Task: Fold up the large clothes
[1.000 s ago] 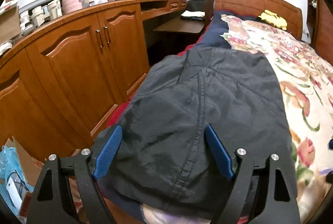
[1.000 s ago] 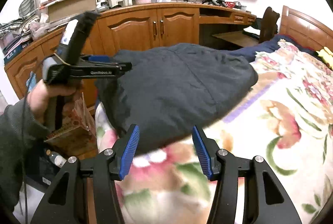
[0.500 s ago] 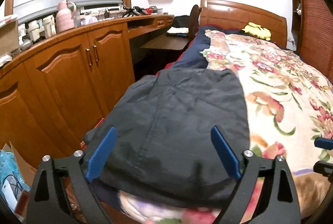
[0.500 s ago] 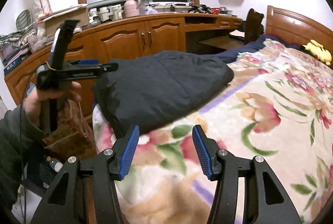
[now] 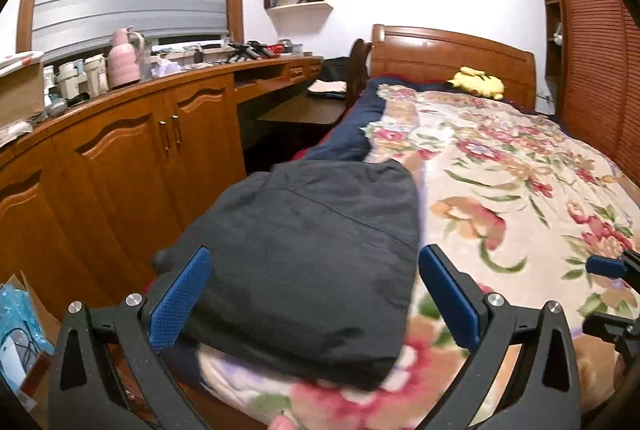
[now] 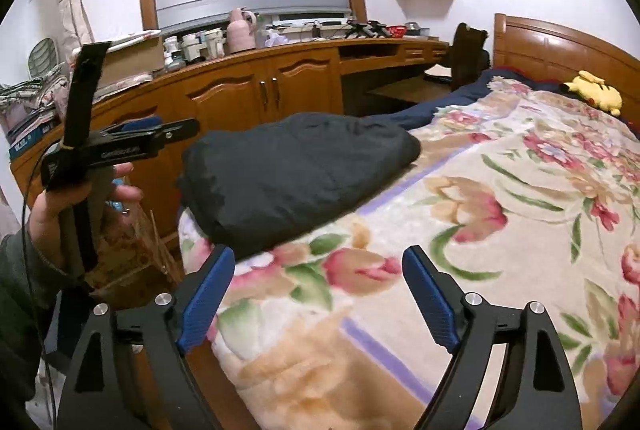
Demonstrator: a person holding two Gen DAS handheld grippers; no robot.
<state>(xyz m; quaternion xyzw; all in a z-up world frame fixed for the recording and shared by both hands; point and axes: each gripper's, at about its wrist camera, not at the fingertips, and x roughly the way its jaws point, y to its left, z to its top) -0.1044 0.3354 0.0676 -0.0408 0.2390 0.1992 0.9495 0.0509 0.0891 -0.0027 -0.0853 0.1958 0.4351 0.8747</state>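
The left gripper (image 5: 314, 294) stands wide open with nothing between its blue pads (image 5: 180, 304), held above the near end of the folded dark garment (image 5: 316, 250) without touching it. The right gripper (image 6: 318, 296) is also spread wide and empty, hanging over the floral blanket (image 6: 500, 230) just off the garment's near edge. In the right wrist view the left hand (image 6: 72, 206) grips its tool beside the garment's cabinet-side end. The garment lies as a compact folded bundle on the blanket, at the corner nearest the wooden cabinets (image 5: 132, 158). Well beyond the garment, by the wooden headboard (image 5: 452, 58), sits a yellow plush toy (image 5: 478, 83). A pink jug (image 5: 125, 56) stands on the cabinet top beyond the garment.
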